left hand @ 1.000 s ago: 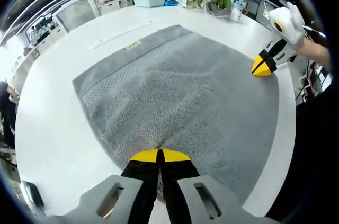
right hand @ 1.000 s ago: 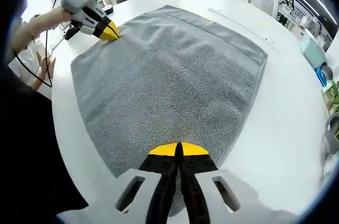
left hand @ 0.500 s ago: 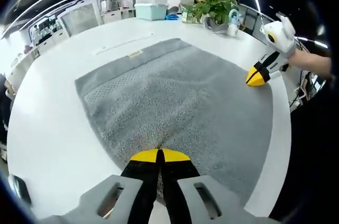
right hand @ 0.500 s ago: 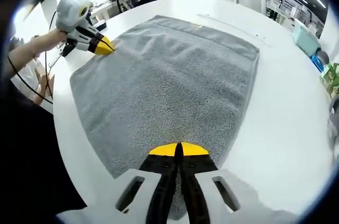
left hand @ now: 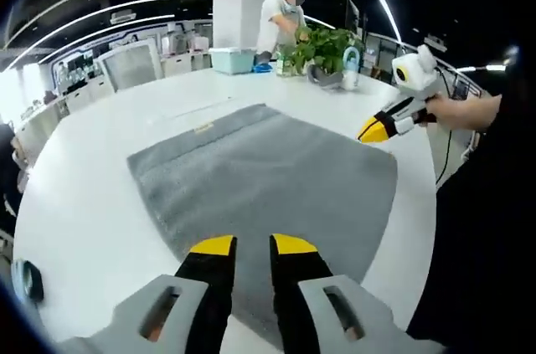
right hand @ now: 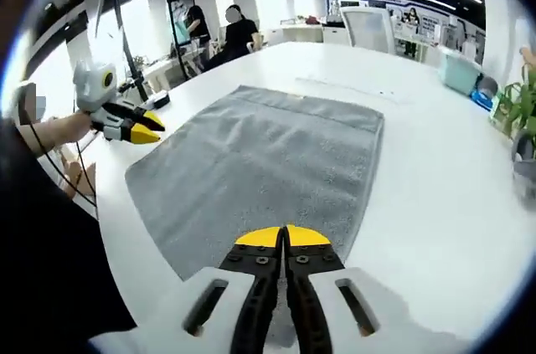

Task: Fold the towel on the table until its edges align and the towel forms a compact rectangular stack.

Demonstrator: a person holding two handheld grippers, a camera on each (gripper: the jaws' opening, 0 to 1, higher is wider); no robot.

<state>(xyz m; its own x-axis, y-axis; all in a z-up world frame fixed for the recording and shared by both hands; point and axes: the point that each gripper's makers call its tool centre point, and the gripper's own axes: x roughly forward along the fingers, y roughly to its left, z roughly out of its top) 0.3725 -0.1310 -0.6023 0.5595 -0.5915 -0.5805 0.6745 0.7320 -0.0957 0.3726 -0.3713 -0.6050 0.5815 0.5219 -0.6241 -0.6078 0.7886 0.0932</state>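
the right gripper (right hand: 286, 237) has its yellow-tipped jaws pressed together over the near edge of the grey towel (right hand: 260, 174), which lies flat ahead on the white table (right hand: 435, 178). ahead to the left, the left gripper (right hand: 146, 130) hovers just off the towel's corner, jaws slightly parted.

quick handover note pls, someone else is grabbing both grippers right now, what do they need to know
Left gripper: jaws open, above the near edge of the towel, holding nothing.
Right gripper: jaws closed over the towel's other near corner; I can't tell whether cloth is pinched between them.
Towel: lies spread open on the white table, a single layer with no fold in it. A potted plant and a teal bin sit at the far side of the table.
Done: nothing folded.
Left: grip both near corners, carry them over to the far edge, line up the edges, then fold again into a compact rectangle.
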